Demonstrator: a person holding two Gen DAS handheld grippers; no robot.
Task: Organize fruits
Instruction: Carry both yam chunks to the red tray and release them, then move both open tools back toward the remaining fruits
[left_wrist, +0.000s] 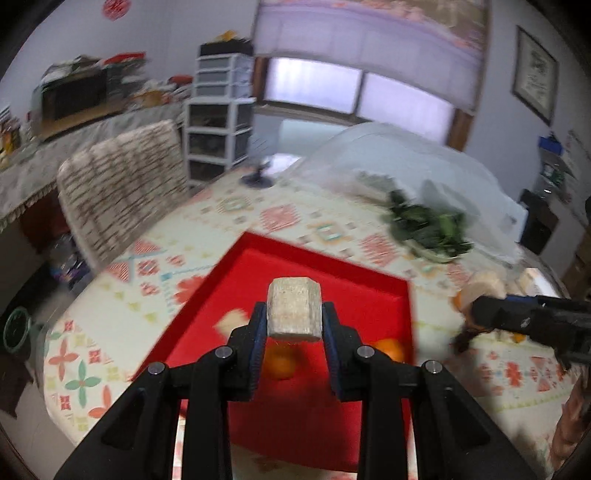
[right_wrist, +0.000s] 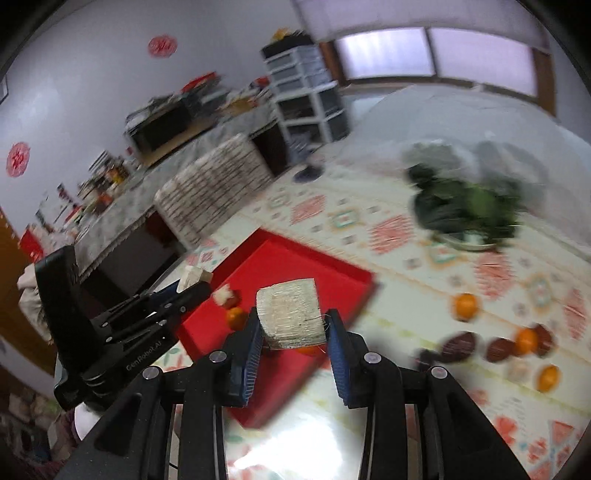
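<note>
Glossy red plastic tray (left_wrist: 373, 295); smooth patterned tablecloth (left_wrist: 110, 325).

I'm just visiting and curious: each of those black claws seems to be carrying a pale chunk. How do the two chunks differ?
The chunk in the left gripper looks like a smooth, chalky block with chamfered corners. The piece in the right gripper is wedge-shaped, with a ribbed, fibrous face and loose threads at its edge. Both are pale, clamped between blue pads, and held above the red tray.
</note>
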